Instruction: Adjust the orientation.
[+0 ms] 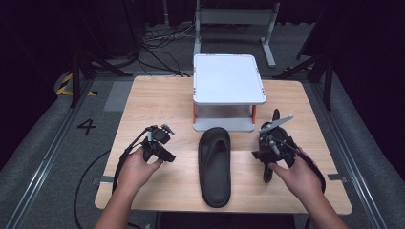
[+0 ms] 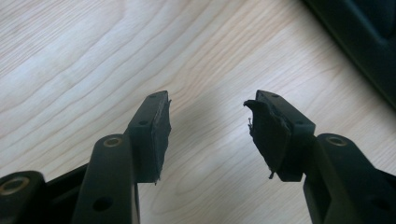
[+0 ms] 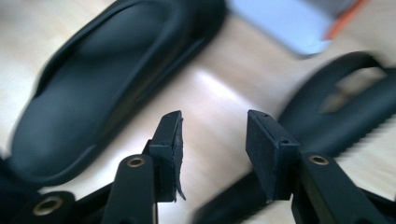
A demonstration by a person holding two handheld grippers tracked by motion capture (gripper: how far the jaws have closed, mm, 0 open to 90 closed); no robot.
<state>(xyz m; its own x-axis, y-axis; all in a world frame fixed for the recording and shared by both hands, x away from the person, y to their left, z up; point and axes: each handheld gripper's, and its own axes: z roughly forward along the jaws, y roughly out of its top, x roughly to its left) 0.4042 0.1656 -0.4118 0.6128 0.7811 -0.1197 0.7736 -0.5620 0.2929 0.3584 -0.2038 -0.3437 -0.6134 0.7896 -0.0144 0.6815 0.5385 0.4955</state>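
A black slipper [image 1: 214, 167] lies at the lower centre of the high view on a counter [image 1: 157, 100] of pale wood with flowing grain lines. A second black slipper [image 3: 336, 116] shows at the right of the right gripper view. At the upper centre stands a white stand [image 1: 228, 78] with grey edges and orange-red posts. Both grippers, left [image 1: 168, 130] and right [image 1: 275, 114], are black, with brass-coloured rivets. The floor [image 1: 86, 126] is grey and bears a black "4".

The right hand-held gripper [image 1: 273, 143] is covering most of a second slipper [image 1: 275, 117], whose toe is peeking out just beyond it. In the right gripper view that slipper [image 3: 336, 116] is smearing into blur, running off the right edge. In the left gripper view, a dark slipper [image 2: 364, 42] is getting cropped at the top-right corner.
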